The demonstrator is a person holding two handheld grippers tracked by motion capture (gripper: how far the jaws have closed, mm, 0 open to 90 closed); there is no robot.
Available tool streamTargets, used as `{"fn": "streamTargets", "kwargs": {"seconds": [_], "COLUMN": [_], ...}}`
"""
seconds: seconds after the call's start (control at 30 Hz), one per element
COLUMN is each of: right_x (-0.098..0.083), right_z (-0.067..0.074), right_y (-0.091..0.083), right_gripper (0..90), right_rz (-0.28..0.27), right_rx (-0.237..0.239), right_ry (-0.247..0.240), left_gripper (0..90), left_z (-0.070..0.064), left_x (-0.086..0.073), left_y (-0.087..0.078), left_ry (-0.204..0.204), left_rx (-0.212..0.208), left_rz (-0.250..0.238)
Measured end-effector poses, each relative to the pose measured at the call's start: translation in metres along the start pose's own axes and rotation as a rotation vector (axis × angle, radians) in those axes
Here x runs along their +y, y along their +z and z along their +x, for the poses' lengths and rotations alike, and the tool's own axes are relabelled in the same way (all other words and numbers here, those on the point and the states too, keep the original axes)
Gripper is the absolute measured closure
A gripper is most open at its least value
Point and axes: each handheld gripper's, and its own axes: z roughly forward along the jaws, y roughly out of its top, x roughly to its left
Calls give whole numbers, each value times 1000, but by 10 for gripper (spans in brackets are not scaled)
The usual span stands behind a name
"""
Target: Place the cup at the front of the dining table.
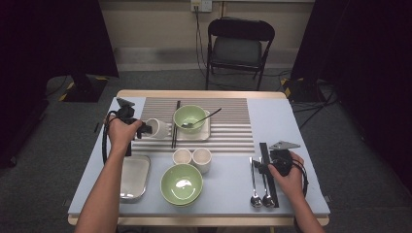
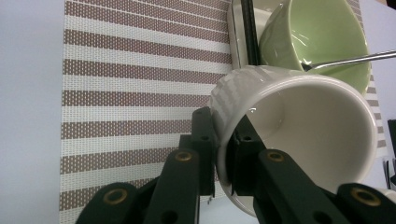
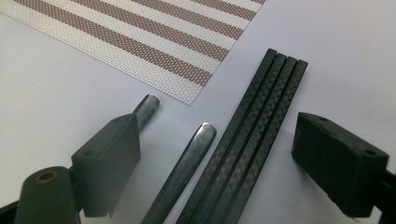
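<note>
White cup: I am seeing the white cup (image 2: 299, 135) tipped on its side at 9 o'clock of the tray (image 1: 204, 133), over the striped mat (image 1: 228, 126).
Left gripper: my left gripper (image 2: 225, 154) is clenching its fingers (image 2: 205, 140) on the cup's rim, one inside, one outside.
Right gripper: my right gripper (image 3: 215, 154) is hanging with fingers (image 3: 112, 163) spread, straddling a spoon handle (image 3: 187, 163) and the black chopsticks (image 3: 252, 140), touching neither.
Tabletop: the tabletop (image 1: 291, 121) is carrying a green bowl (image 1: 181, 183) at 6 o'clock of the mat, two small cups (image 1: 193, 158) between them.
Tray bowl: a second green bowl (image 1: 190, 116) is sitting on the tray, a spoon (image 1: 201, 119) leaning in it.
</note>
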Motion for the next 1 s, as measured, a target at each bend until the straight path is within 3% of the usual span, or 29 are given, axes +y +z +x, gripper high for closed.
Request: {"fn": "streamTargets", "kwargs": {"seconds": [1.0], "right_x": [0], "right_z": [0], "right_y": [0], "right_gripper": [142], "right_rz": [-1], "right_rx": [1], "right_ry": [-1], "left_gripper": [831], "left_z": [5], "left_x": [3], "left_y": [8], "left_ry": [-19], "left_rx": [29], "left_rz": [0]}}
